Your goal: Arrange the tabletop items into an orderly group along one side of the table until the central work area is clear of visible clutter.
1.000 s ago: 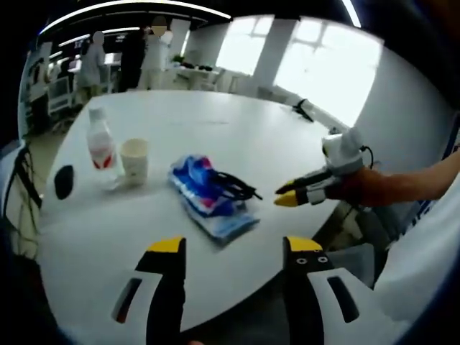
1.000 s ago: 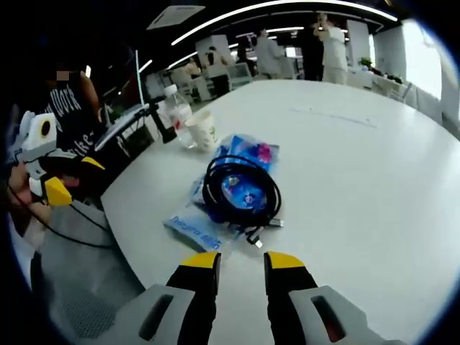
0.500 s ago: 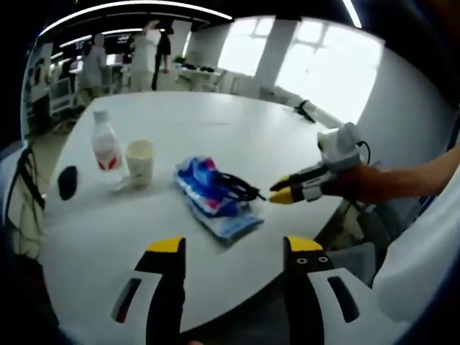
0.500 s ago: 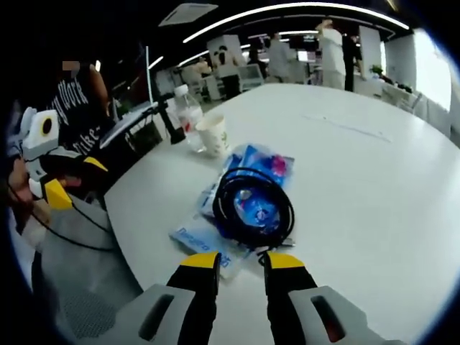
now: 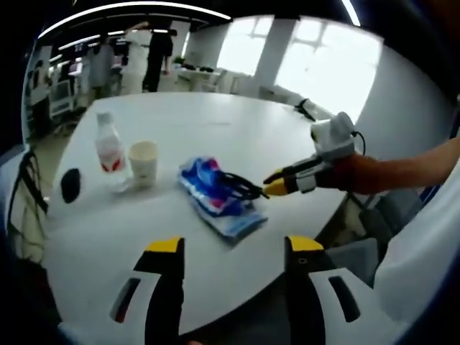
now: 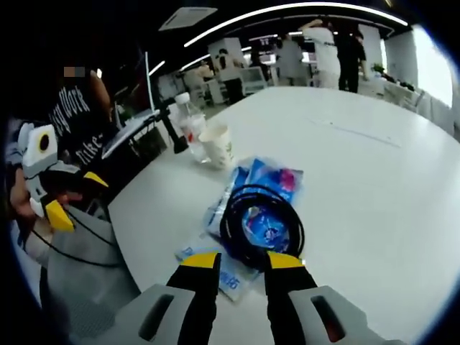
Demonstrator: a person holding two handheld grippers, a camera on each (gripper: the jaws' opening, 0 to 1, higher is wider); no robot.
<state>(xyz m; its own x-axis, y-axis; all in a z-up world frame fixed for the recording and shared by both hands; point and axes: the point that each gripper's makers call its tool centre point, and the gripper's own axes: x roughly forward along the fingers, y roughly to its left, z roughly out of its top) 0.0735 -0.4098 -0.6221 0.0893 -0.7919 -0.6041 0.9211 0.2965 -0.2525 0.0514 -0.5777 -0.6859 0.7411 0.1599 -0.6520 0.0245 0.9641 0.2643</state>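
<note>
A blue snack packet (image 5: 213,200) lies on the white round table (image 5: 215,136), and a coiled black cable (image 5: 241,188) rests on top of it. A paper cup (image 5: 144,162) and a clear water bottle (image 5: 109,146) stand to the left of the packet. My right gripper (image 5: 274,188) reaches in from the right, its tips at the coil's edge. In the right gripper view the cable (image 6: 262,226) covers the packet (image 6: 251,208), and the coil's near rim lies at my narrowly open right gripper (image 6: 242,260). My left gripper (image 5: 234,246) hovers open at the table's near edge, also seen as the left gripper (image 6: 75,198).
A small black oval object (image 5: 70,185) lies near the table's left edge. Another dark item (image 5: 302,109) sits at the far right rim. The cup (image 6: 218,146) and bottle (image 6: 188,121) stand close to the table edge. People stand in the background beyond the table.
My right gripper has moved forward to the cable coil, which now reaches its tips. The left gripper has stayed about where it was.
</note>
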